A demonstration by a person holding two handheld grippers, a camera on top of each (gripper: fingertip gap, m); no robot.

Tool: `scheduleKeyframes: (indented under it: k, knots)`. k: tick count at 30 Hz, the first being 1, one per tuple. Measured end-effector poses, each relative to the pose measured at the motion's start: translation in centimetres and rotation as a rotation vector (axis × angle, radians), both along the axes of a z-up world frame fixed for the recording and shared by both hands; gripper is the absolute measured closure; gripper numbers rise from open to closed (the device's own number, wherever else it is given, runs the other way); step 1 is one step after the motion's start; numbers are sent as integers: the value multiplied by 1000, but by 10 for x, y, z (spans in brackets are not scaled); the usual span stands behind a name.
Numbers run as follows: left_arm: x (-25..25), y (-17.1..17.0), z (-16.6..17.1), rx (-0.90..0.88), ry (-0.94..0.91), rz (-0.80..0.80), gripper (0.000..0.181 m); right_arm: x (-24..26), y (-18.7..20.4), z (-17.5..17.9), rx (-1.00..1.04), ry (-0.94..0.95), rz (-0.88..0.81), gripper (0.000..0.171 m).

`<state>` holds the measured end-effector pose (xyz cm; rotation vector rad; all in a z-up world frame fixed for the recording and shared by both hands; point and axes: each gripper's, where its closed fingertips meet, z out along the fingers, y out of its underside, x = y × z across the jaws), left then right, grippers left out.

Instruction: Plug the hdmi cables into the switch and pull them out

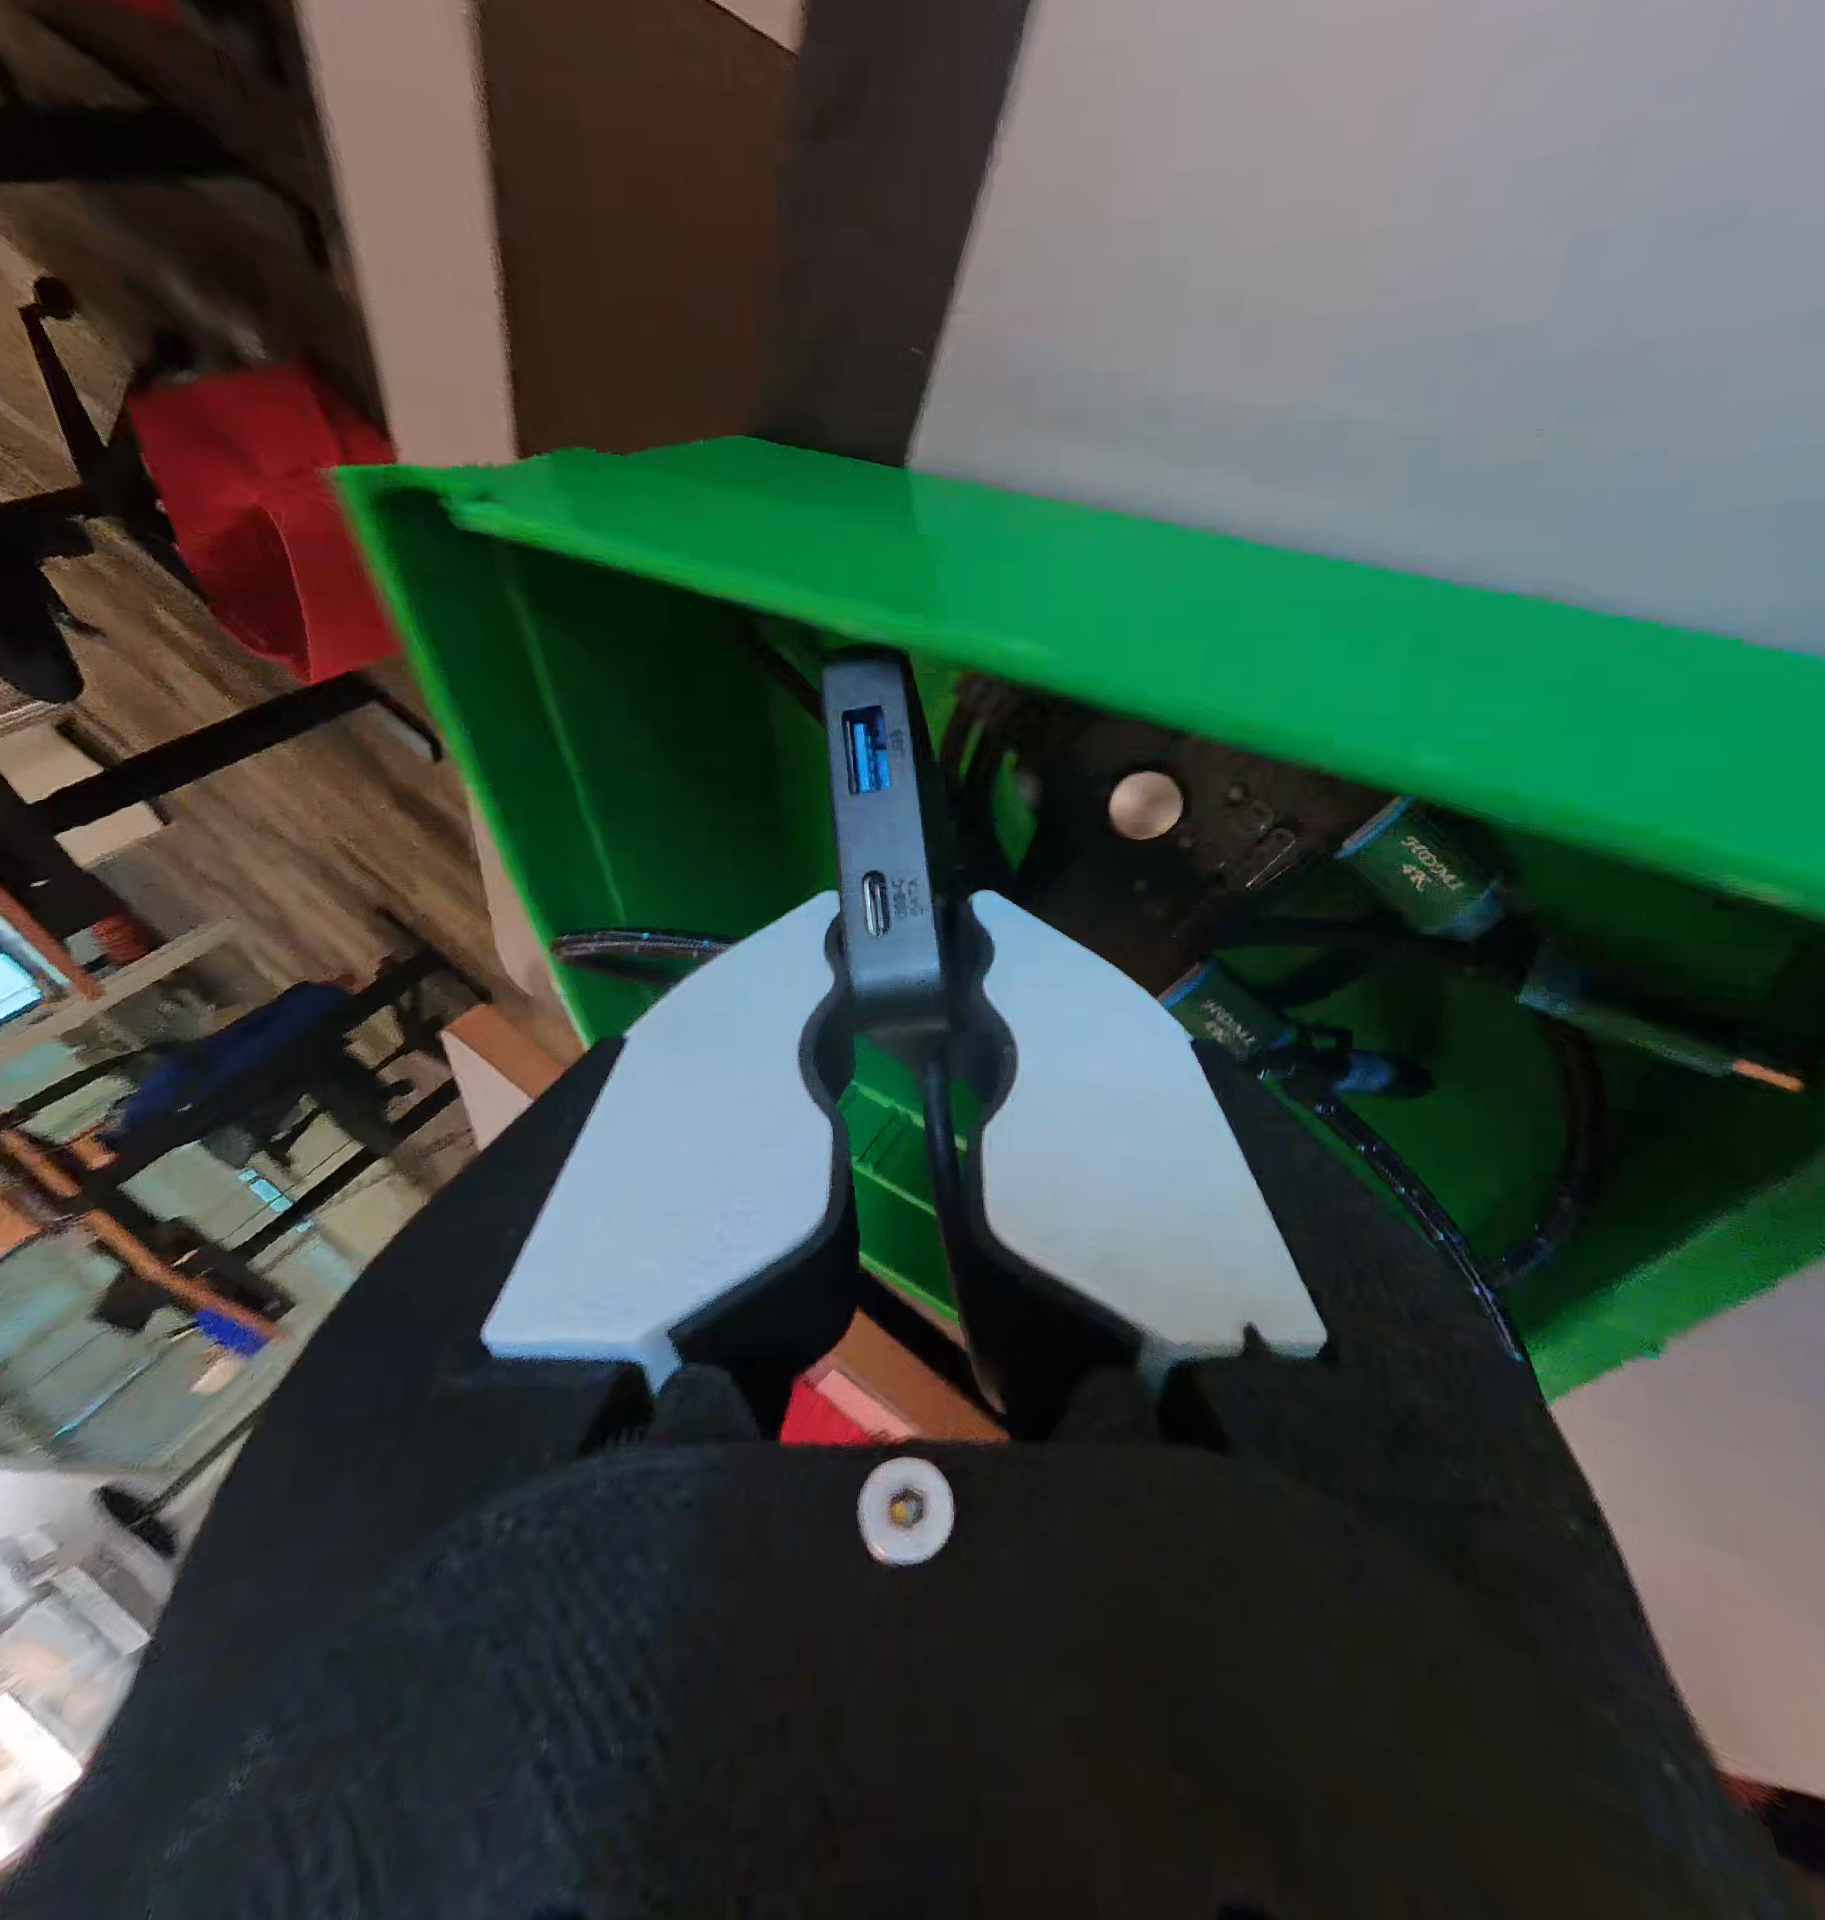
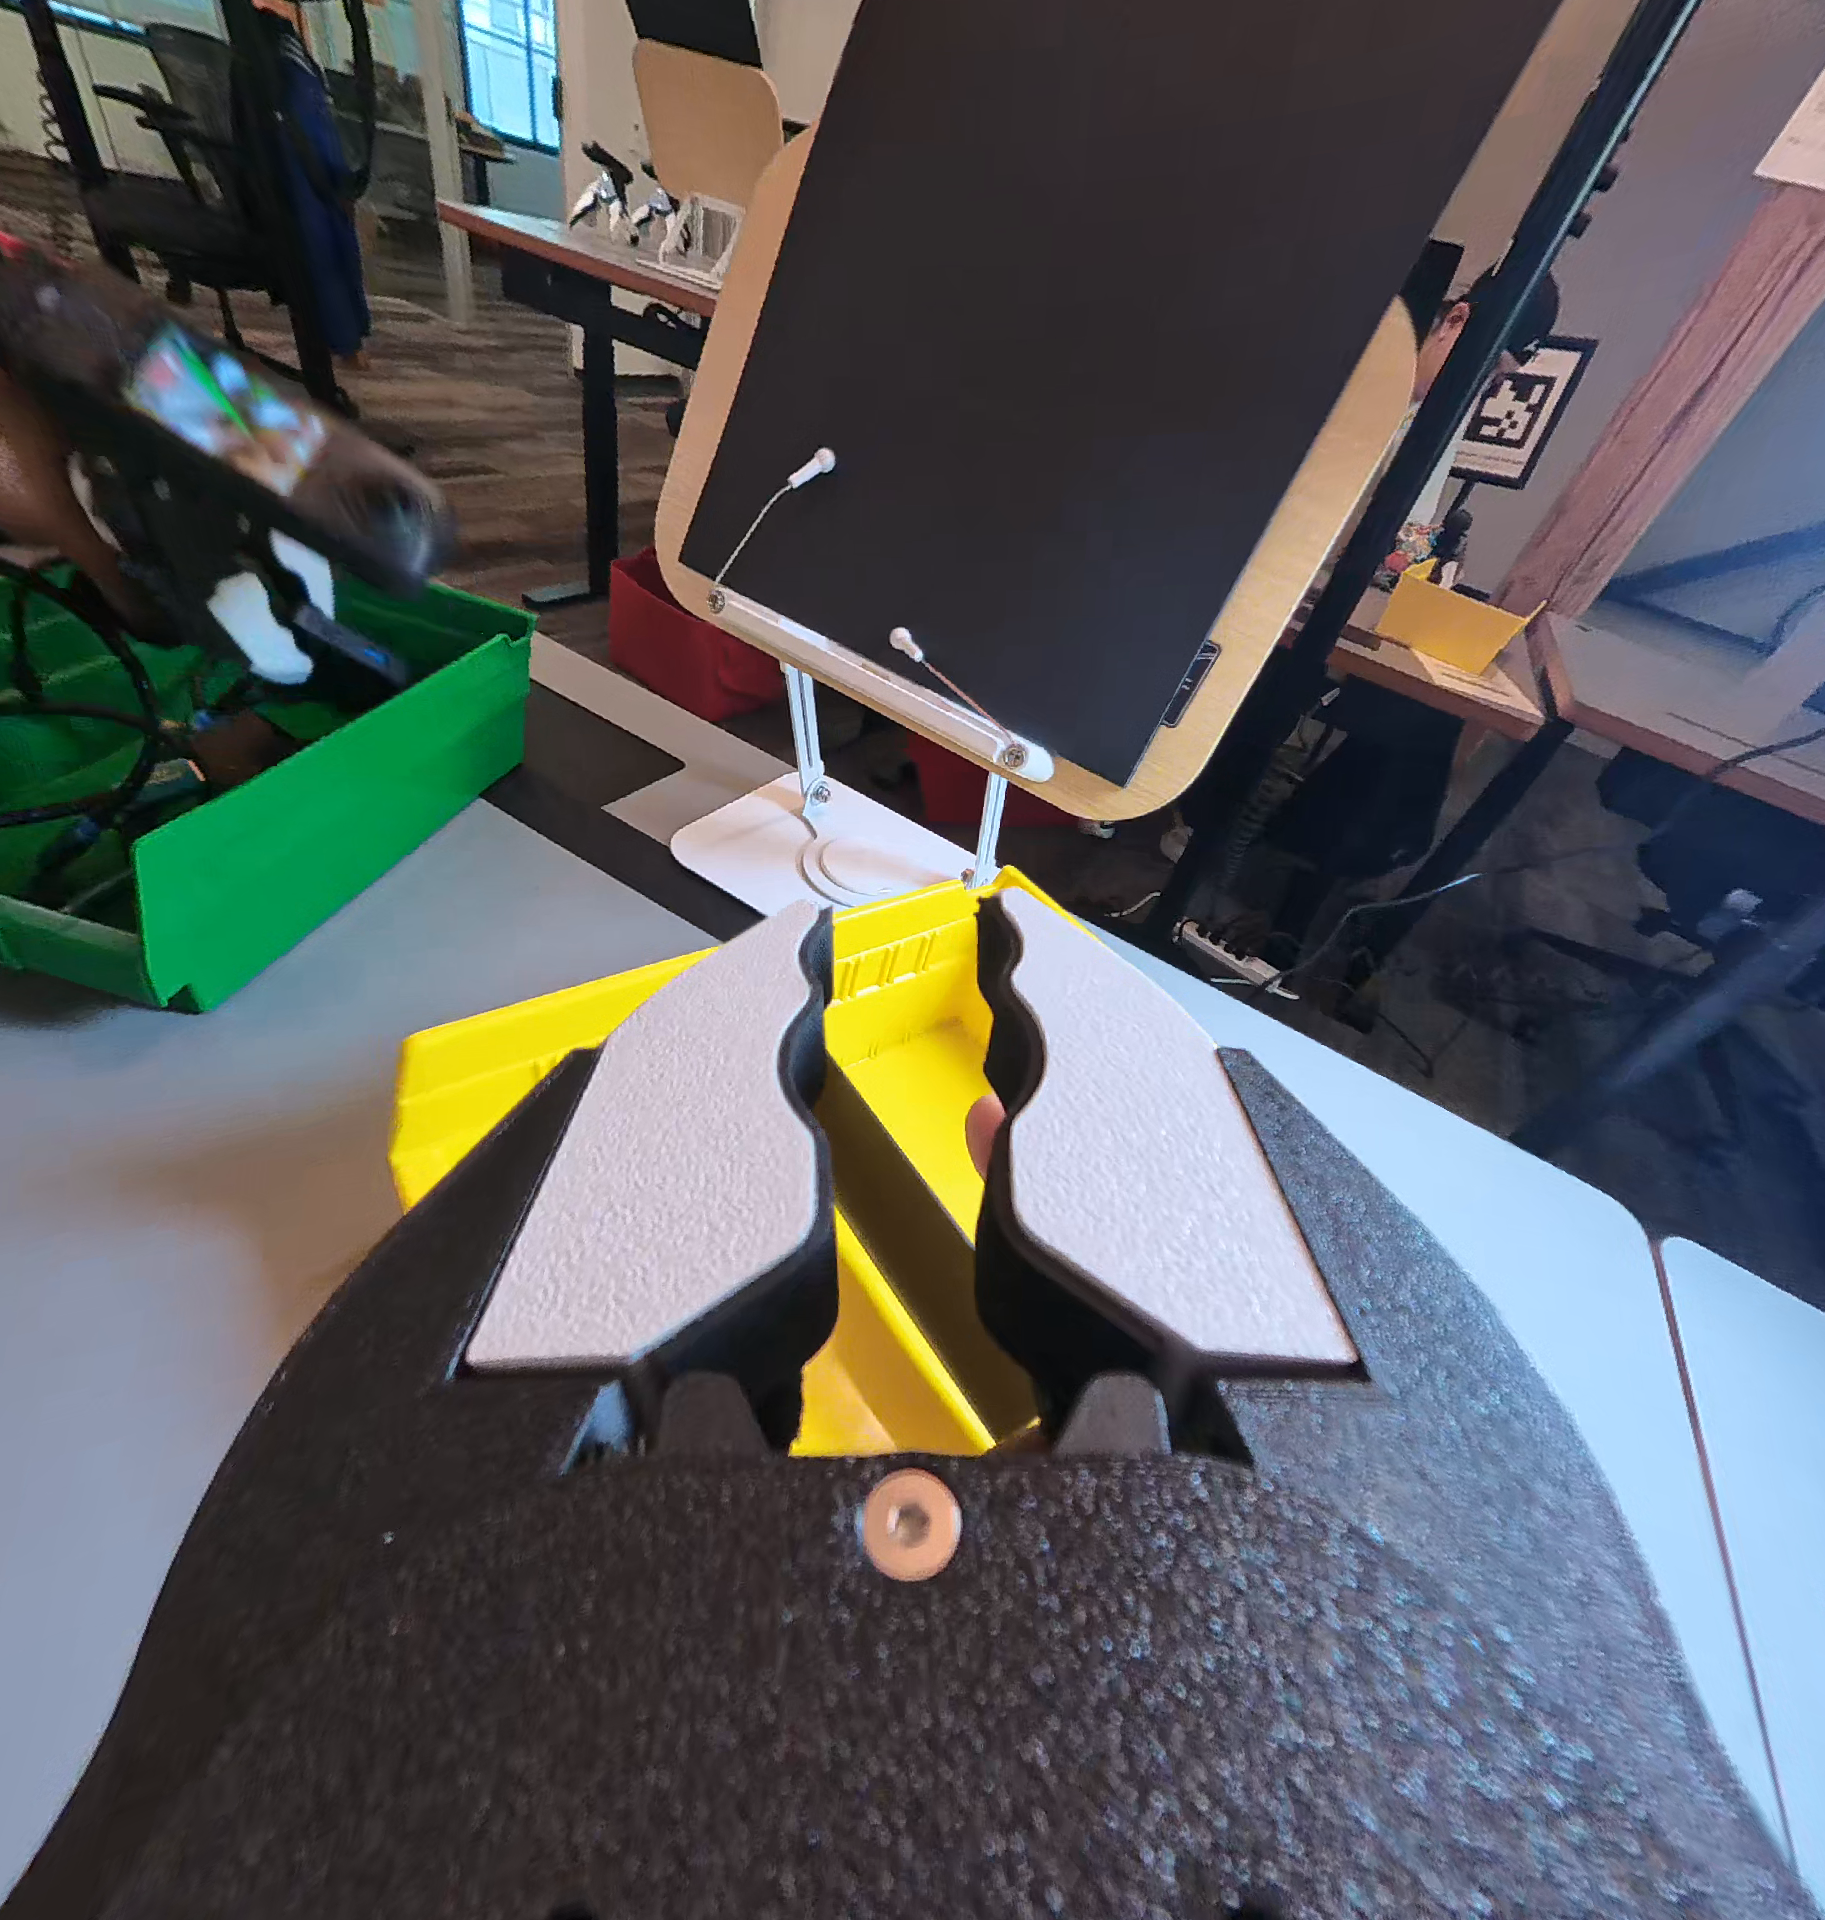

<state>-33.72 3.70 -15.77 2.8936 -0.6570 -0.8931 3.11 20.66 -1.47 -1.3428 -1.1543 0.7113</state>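
You are at the very start: nothing is plugged in. Your left gripper (image 1: 903, 961) is clamped on the lower end of the switch (image 1: 882, 831), a slim grey adapter held edge-on, its short black lead (image 1: 947, 1174) trailing back between the jaws toward you. The switch sits just above the open green bin (image 1: 1251, 613), at its near-left part. The HDMI cables (image 1: 1427, 868) lie loose in that bin, ahead and to the right of the left fingertips; I make out two green-sleeved plugs among black coils, neither touching the switch. The ports facing the camera look like USB sockets, so the HDMI sockets are probably on another side, though this blurred view does not show them.

All the plugging and all the pulling out is left.

Your left gripper points forward and down into the bin, rolled over hard, so the room tilts. From the other wrist view it hangs at the far left over the bin, smeared by motion.

Your right gripper (image 2: 903, 1039) holds nothing; its jaws stand apart, with a clear gap. It hovers low over a yellow bin (image 2: 492, 1081) on the grey table (image 2: 212, 1195), level and aimed straight ahead at a tilted black board on a white stand (image 2: 1043, 395). The green bin is well off to its left. To fetch a plug, I judge it must swing left.
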Motion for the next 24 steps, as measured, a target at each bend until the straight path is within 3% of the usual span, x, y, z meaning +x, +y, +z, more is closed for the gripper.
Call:
scheduleKeyframes:
  k: [4,8,11,14,19,24]
  knots:
    - [0,6,78,270,-77,11,165,-2,-3,2,-1,12,15,146]
    - [7,11,175,621,-61,-85,166,-10,-20,5,31,13,47,146]
    - [35,9,242,886,-95,-173,166,-15,-31,9,66,16,69,146]
    - [84,5,287,1074,-194,-315,166,-18,-39,12,77,31,89,146]
    - [188,-5,309,1277,-441,-580,167,-20,-47,19,66,70,116,146]
    - [282,-20,283,1413,-818,-794,167,-15,-61,33,108,110,163,146]
